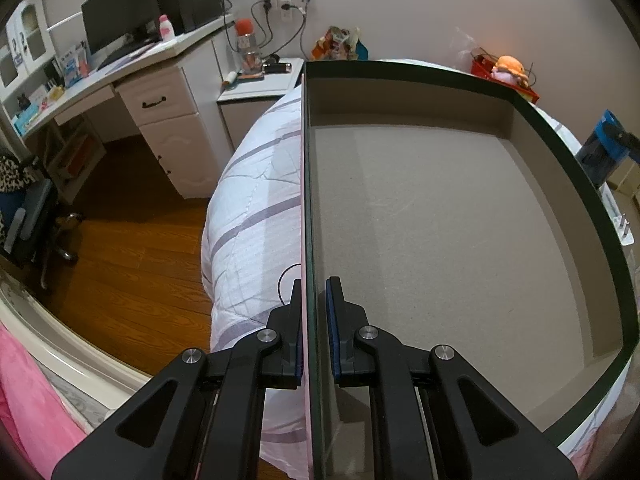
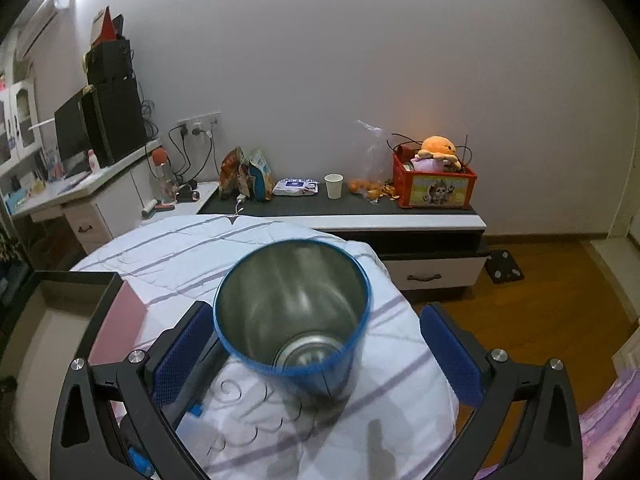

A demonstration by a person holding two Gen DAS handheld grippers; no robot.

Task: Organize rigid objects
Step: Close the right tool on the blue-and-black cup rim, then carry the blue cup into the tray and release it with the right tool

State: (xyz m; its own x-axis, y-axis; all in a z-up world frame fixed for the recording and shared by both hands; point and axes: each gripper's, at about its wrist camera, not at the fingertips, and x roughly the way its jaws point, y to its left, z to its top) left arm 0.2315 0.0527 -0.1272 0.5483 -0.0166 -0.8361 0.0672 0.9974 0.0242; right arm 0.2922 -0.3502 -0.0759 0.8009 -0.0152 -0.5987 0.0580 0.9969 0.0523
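Observation:
A large shallow box (image 1: 440,220) with a dark green rim, pink outer wall and grey-brown bottom lies on the striped bed cover (image 1: 256,208). It has nothing in it. My left gripper (image 1: 316,292) is shut on the box's left wall, one finger outside and one inside. In the right wrist view a blue metal cup (image 2: 292,312) with a steel inside stands upright on the bed. My right gripper (image 2: 316,308) is open wide around it, and the blue pads (image 2: 448,360) stand apart from the cup. A corner of the box (image 2: 80,280) shows at the left.
A white desk (image 1: 132,68) with a monitor and a bedside cabinet (image 1: 256,88) stand left of the bed. A low dark cabinet (image 2: 400,216) along the wall carries a red box (image 2: 436,188) with a plush toy, a paper cup (image 2: 333,186) and snack bags. Wooden floor (image 2: 540,320) lies right.

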